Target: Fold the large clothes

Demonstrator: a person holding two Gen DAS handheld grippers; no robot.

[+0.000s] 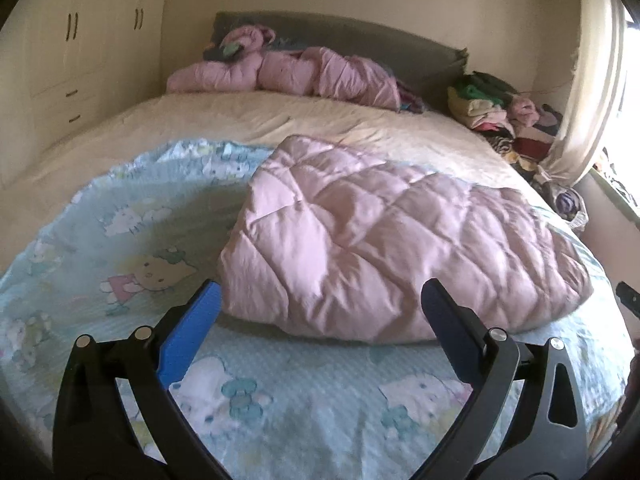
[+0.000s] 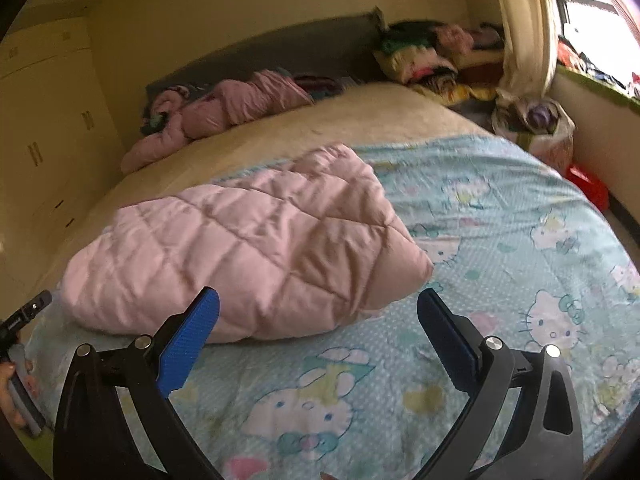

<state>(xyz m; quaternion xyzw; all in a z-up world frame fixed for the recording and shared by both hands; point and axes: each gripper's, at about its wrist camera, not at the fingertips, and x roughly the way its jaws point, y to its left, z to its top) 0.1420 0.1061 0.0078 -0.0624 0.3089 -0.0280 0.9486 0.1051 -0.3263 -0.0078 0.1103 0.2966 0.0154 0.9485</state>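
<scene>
Pink quilted comforter [image 1: 400, 240], folded into a thick bundle, lies on the pale blue cartoon-print sheet [image 1: 120, 240] that covers the near half of the bed [image 1: 240, 120]; the far half shows a cream cover. Left tool [image 1: 320, 296] stands with its blue pads wide apart, empty, just short of the bundle's near edge. Right tool [image 2: 318, 300] likewise stands wide apart and grips nothing, its pads flanking the bundle's near right corner without touching it.

Left wrist view alone shows the wardrobe doors [image 1: 72, 28] clearly and the bundle's left side. A second pink quilt [image 1: 288, 72] lies crumpled along the grey headboard [image 1: 360, 36]. Right wrist view alone shows the window [image 2: 592, 4], a red object [image 2: 588, 184] on the floor beside the bed's right edge, and, at the lower left margin, a hand [image 2: 12, 396] on the other tool's grip. Both views show the heap of mixed clothes [image 1: 500, 112] at the bed's far right corner, beside the curtain [image 1: 592, 80].
</scene>
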